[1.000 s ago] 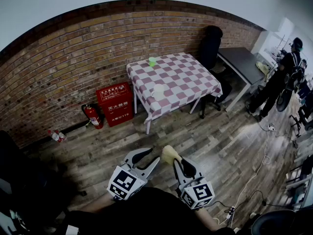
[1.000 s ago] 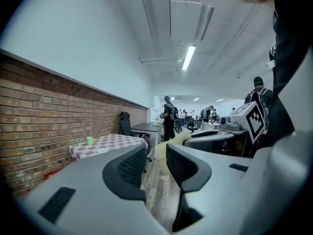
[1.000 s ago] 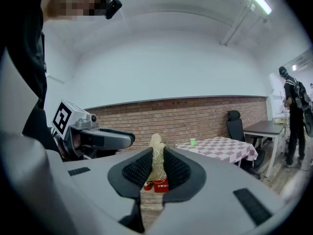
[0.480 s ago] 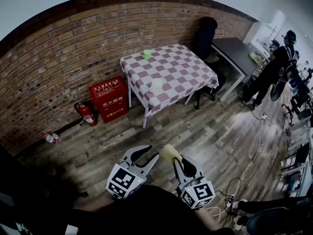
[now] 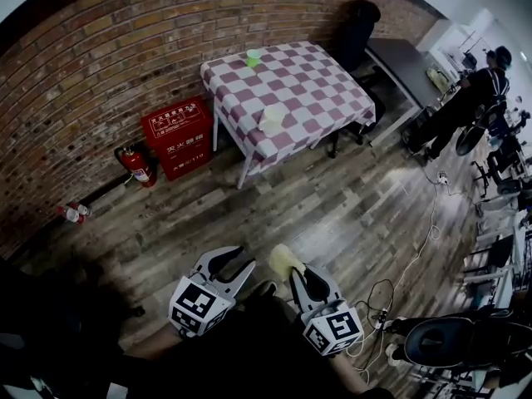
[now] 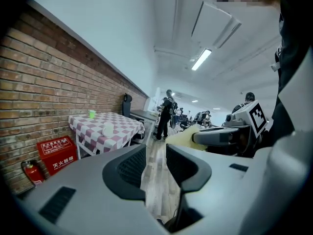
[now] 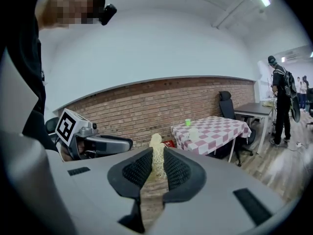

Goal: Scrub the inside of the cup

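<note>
A white cup stands near the front edge of a table with a red-and-white checked cloth, far ahead across the wooden floor. A small green cup sits at the table's far edge. My right gripper is shut on a yellow sponge, which sticks up between the jaws. My left gripper is open and holds nothing. Both are held low in front of me, well short of the table. From the gripper views the white cup shows small and distant.
A brick wall runs behind the table. A red box and a fire extinguisher stand on the floor to the table's left. A black chair and grey desk lie to its right, with a person beside it. Cables trail over the floor.
The view has shifted and the table sits a little nearer and more to the left. Both grippers keep the same pose; the sponge stays in the right one.
</note>
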The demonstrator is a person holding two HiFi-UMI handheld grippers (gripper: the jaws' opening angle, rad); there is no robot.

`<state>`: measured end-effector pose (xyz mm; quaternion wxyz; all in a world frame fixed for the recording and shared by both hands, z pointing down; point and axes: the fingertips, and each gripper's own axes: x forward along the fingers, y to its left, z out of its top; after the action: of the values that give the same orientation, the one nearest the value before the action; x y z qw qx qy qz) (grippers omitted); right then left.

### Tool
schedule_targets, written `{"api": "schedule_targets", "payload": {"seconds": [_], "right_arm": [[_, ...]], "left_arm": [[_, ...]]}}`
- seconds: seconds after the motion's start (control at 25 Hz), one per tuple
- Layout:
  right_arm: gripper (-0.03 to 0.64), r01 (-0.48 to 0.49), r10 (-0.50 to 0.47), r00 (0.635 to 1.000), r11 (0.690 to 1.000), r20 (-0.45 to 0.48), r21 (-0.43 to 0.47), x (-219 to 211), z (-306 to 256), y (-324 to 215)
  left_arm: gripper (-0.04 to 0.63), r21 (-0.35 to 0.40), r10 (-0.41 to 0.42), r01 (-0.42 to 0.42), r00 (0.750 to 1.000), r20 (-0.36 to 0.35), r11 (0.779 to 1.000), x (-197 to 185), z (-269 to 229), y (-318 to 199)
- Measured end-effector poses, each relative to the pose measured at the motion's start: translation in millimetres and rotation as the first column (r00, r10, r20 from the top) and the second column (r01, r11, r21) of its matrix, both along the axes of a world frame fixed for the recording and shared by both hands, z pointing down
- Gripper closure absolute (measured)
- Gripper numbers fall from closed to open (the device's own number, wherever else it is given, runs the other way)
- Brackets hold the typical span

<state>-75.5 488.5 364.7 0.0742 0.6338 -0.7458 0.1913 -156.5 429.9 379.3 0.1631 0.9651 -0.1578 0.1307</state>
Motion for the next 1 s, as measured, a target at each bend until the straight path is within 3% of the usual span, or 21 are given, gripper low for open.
{"api": "schedule_targets", "payload": {"seconds": [0.2, 0.44, 0.76, 1.0], "right_arm": [[0.545, 0.01, -0.01, 1.0, 1.0, 0.023, -0.017, 15, 14, -26], [0.545, 0.077, -0.079, 0.993, 0.997, 0.083, 0.027, 56, 12, -87], [0.545, 0.176, -0.183, 0.973, 0.982, 0.142, 0.067, 127, 1, -166], [0.545, 0.183, -0.196, 0.957, 0.98, 0.213, 0.075, 182, 4, -205]], "left_arm": [[0.456, 0.022, -0.01, 0.01, 1.0, 0.003, 1.0, 18, 1, -29], [0.456, 0.03, -0.087, 0.086, 0.995, 0.045, 0.996, 49, 2, -67], [0.457, 0.086, -0.18, 0.173, 0.979, 0.094, 0.981, 122, -17, -129], [0.457, 0.094, -0.233, 0.223, 0.966, 0.111, 0.97, 169, -19, -162]]}}
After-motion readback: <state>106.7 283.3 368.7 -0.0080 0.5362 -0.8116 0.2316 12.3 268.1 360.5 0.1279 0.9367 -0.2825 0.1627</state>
